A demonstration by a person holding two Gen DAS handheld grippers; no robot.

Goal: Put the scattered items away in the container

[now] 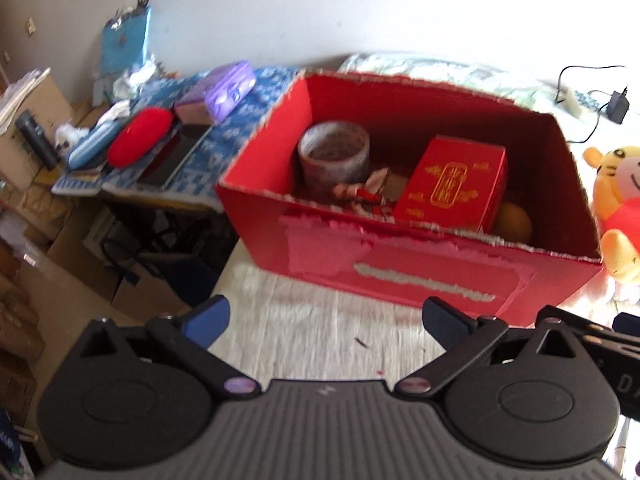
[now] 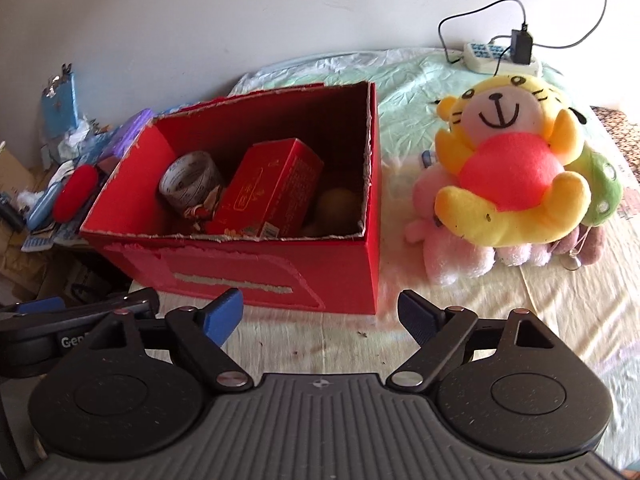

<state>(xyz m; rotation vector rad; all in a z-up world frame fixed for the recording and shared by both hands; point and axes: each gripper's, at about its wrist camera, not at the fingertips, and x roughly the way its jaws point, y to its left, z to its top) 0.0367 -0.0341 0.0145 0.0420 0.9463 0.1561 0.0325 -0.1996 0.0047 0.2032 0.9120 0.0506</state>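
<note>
A red cardboard box point(image 1: 400, 280) point(image 2: 280, 276) stands open on the bed sheet. Inside it lie a roll of clear tape point(image 1: 334, 156) point(image 2: 190, 180), a small red carton with gold print point(image 1: 452, 180) point(image 2: 272, 188), a red-and-white wrapper point(image 1: 360, 192) and a round yellowish fruit point(image 1: 516, 218) point(image 2: 338, 204). My left gripper point(image 1: 326, 322) is open and empty just in front of the box's near wall. My right gripper point(image 2: 320, 314) is also open and empty, before the box's right front corner. A yellow plush tiger point(image 2: 516, 168) point(image 1: 618, 204) sits to the right of the box.
Pink and green plush toys point(image 2: 460, 256) lie under and beside the tiger. A power strip with a charger point(image 2: 500, 54) sits at the back right. Left of the bed, a cluttered side table point(image 1: 192, 152) holds a red case point(image 1: 140, 142), a tablet and a purple packet, with cardboard boxes below.
</note>
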